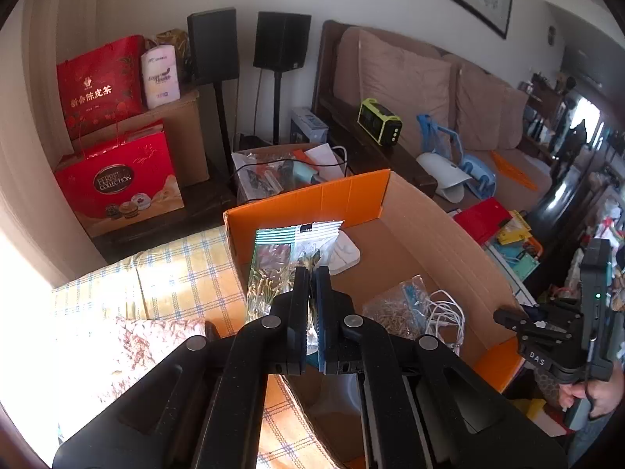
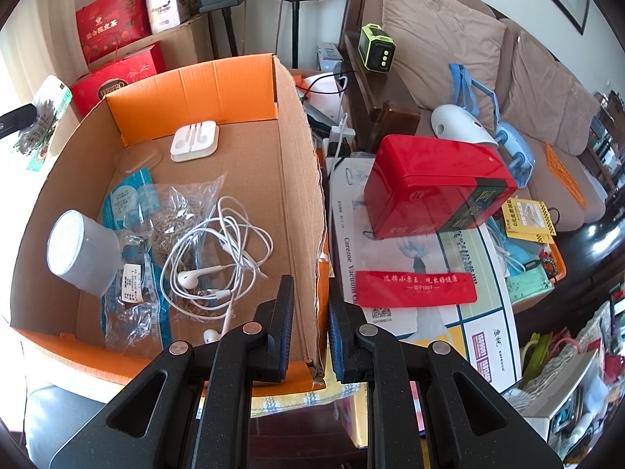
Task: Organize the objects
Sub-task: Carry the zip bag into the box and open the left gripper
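Cardboard, orange on its flaps and outer faces, makes up the open box point(image 2: 250, 164) you are filling, and it sits between the checked yellow cushion point(image 1: 183, 277) on its left and the cluttered table to its right. Your right gripper point(image 2: 310, 320) straddles the box's right wall point(image 2: 300, 195) near the front corner, jaws nearly together with the wall in the narrow gap; this looks like a steadying hold, though whether the pads actually press the cardboard is hard to tell. Inside lie a grey-white roll point(image 2: 80, 252), a bag of rubber bands point(image 2: 183, 215), tangled white earphones point(image 2: 218, 250) and their white case point(image 2: 194, 141), so the box is plainly the collecting place.

Your left gripper point(image 1: 311, 273) is clamped tight on a clear packet of dried plant material point(image 1: 285, 269), held upright over the box's left edge, probably ready to drop in with the rest. Its lower end is hidden behind the fingers, and its printed label is too small to read. From the right wrist view, the packet point(image 2: 45, 117) is blurred at the far left margin. The box's near left corner is cut off by your gripper body.
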Demonstrator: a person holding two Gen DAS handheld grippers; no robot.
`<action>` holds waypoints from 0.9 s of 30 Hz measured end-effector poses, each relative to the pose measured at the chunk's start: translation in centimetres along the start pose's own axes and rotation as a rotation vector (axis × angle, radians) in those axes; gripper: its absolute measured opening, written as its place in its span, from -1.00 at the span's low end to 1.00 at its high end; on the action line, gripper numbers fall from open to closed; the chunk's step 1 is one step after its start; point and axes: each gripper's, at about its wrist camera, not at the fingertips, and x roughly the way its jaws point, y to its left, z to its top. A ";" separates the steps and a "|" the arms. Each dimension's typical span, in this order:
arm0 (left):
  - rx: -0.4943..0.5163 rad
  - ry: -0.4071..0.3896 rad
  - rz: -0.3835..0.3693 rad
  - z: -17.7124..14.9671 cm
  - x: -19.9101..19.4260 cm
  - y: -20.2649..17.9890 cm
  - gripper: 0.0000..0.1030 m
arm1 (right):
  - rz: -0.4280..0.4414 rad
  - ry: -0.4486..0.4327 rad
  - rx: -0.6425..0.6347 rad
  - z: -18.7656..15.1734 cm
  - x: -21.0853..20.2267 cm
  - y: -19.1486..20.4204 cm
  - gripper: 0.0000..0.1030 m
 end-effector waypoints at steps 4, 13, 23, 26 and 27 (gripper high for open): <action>0.017 0.010 -0.012 0.1 0.8 -1.4 -0.93 | 0.001 0.000 0.000 0.0 0.0 0.0 -0.68; 0.064 0.053 -0.002 -0.4 3.3 -4.1 -0.93 | 0.003 0.001 -0.003 -0.1 -0.1 0.2 -0.67; 0.078 0.061 0.004 -1.3 4.4 -5.4 -0.38 | 0.006 0.001 -0.003 -0.2 -0.3 0.3 -0.67; 0.069 0.059 0.002 -1.2 4.1 -5.1 -0.26 | 0.005 0.001 -0.001 -0.2 -0.3 0.3 -0.67; 0.068 0.052 0.005 -1.2 3.9 -5.0 -0.19 | 0.004 0.001 -0.002 -0.2 -0.3 0.3 -0.67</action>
